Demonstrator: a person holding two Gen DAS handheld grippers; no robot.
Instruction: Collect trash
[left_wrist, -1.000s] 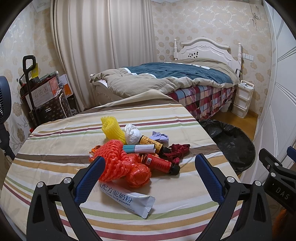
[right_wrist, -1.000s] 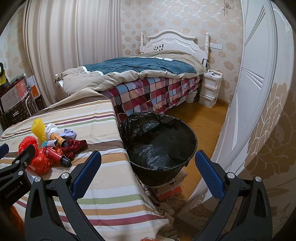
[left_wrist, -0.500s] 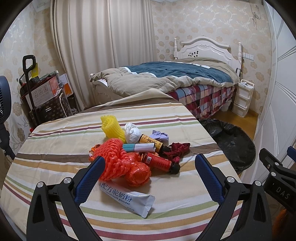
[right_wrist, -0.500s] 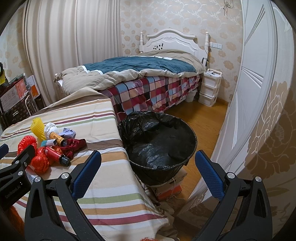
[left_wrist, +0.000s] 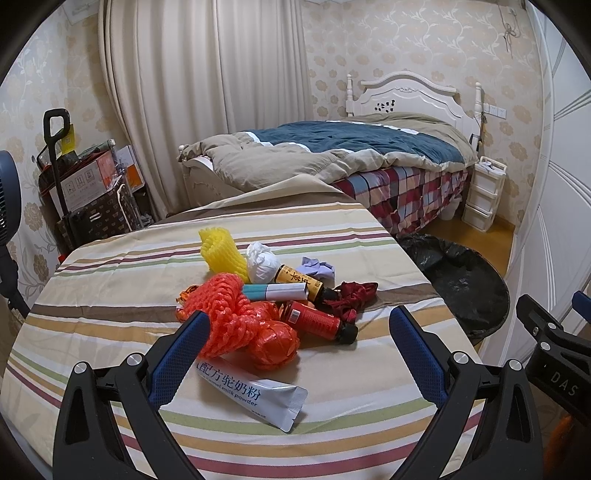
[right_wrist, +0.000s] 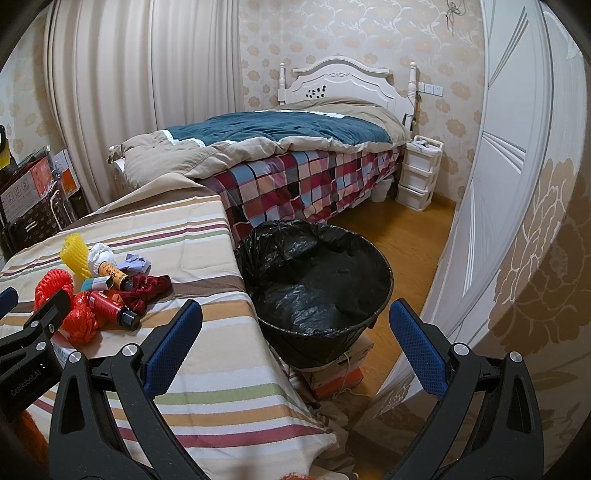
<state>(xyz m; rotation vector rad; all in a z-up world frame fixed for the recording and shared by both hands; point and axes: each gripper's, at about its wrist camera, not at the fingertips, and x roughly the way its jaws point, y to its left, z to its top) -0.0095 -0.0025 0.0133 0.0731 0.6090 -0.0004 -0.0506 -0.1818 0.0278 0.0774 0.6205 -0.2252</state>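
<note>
A pile of trash lies on the striped table (left_wrist: 110, 288): orange foam net (left_wrist: 225, 314), yellow foam net (left_wrist: 221, 254), white paper ball (left_wrist: 262, 262), red bottle (left_wrist: 317, 323), brown bottle (left_wrist: 299, 282), dark red cloth (left_wrist: 351, 295) and a silver milk powder sachet (left_wrist: 255, 397). My left gripper (left_wrist: 299, 343) is open and empty, just short of the pile, over the sachet. My right gripper (right_wrist: 291, 332) is open and empty, facing the black-lined trash bin (right_wrist: 317, 288) beside the table's right edge. The pile also shows in the right wrist view (right_wrist: 107, 291).
A bed (left_wrist: 332, 162) with a checked cover stands behind the table. A white drawer unit (right_wrist: 421, 173) is at the bed's head. Boxes and a trolley (left_wrist: 85, 192) stand at back left. A white door (right_wrist: 509, 184) is right of the bin.
Both views have barely shifted; the left gripper has drifted very slightly. Both grippers stay open and nothing on the table has moved.
</note>
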